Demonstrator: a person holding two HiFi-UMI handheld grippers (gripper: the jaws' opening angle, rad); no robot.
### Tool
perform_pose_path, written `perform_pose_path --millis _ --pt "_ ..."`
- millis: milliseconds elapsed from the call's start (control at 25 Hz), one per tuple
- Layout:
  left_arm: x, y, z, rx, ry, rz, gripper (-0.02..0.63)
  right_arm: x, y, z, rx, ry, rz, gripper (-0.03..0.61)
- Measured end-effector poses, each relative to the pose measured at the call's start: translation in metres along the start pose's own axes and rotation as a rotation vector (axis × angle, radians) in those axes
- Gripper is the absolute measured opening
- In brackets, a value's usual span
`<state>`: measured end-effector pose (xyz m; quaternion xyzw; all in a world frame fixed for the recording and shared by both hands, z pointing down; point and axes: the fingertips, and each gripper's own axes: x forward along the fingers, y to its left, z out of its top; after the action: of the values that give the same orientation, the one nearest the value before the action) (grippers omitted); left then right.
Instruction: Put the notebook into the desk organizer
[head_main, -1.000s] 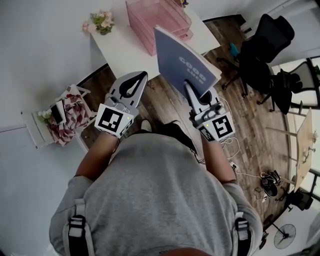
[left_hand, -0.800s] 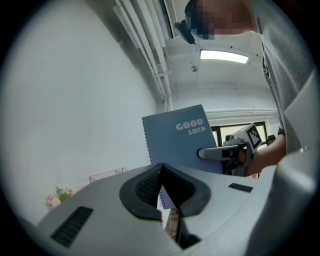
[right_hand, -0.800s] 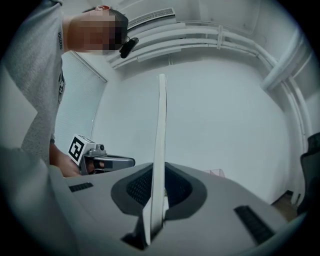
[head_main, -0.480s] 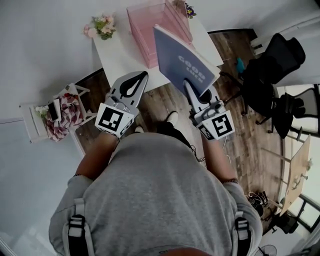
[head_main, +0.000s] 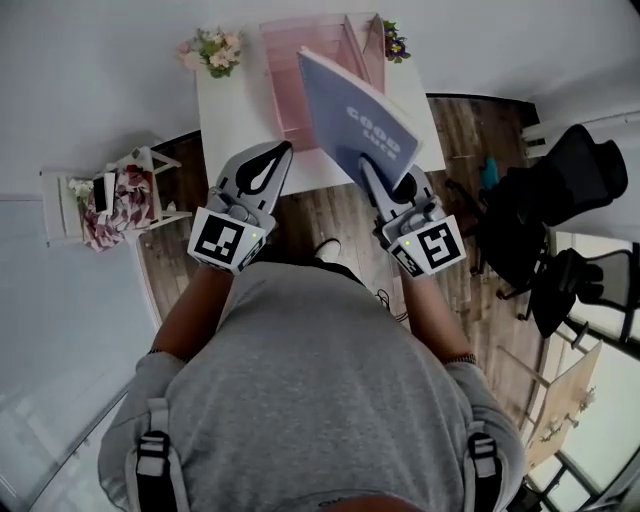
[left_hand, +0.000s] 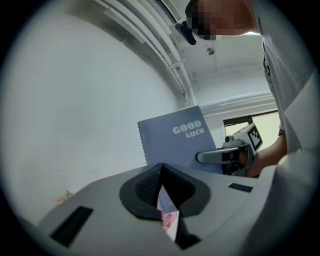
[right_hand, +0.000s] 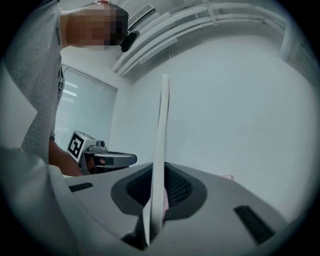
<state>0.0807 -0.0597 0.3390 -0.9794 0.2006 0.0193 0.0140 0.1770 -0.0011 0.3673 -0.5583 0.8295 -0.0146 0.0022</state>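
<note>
Head view looks steeply down on a white table (head_main: 232, 115) set by a pale wall (head_main: 90, 80). A pink desk organizer (head_main: 290, 75) stands toward the middle of the table's far edge, with a small bunch of flowers (head_main: 210, 48) at the far left corner and a second bunch (head_main: 396, 42) just beside the organizer near the far right corner. The right gripper (head_main: 367, 170) has its jaws clamped on the lower edge of the blue notebook (head_main: 358, 125), which stands upright in the air over the table's near edge and covers part of the organizer's right side; the right gripper view shows the notebook edge-on, pinched between the two pads. The left gripper (head_main: 281, 150) hovers over the near edge further left, its jaws closed tip to tip with nothing held. A wooden floor (head_main: 330, 212) lies below the table. Black office chairs (head_main: 540, 215) stand to the right, and at the left a small white stand (head_main: 75, 195) carries what may be a red-patterned cloth, too small to be sure
</note>
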Motion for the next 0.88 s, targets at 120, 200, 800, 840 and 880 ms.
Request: perform_pose_path --millis 120,200,800,840,880 --pt "0.01 0.004 -0.003 -0.003 0.01 0.041 0.018 0.009 -0.011 -0.002 -0.009 0.007 0.042 0.04" --pt "0.015 0.01 -0.006 -0.005 0.018 0.063 0.018 0.018 -0.018 -0.003 0.004 0.007 0.067 0.041" --pt "0.059 0.103 -0.013 0.002 -0.059 0.117 0.018 0.119 -0.069 -0.004 0.072 0.052 0.153 0.041" --pt "0.061 0.109 -0.014 0.003 -0.059 0.118 0.018 0.125 -0.072 -0.005 0.085 0.059 0.156 0.041" --pt "0.064 0.115 -0.014 0.003 -0.058 0.118 0.018 0.131 -0.076 -0.006 0.098 0.068 0.158 0.041"
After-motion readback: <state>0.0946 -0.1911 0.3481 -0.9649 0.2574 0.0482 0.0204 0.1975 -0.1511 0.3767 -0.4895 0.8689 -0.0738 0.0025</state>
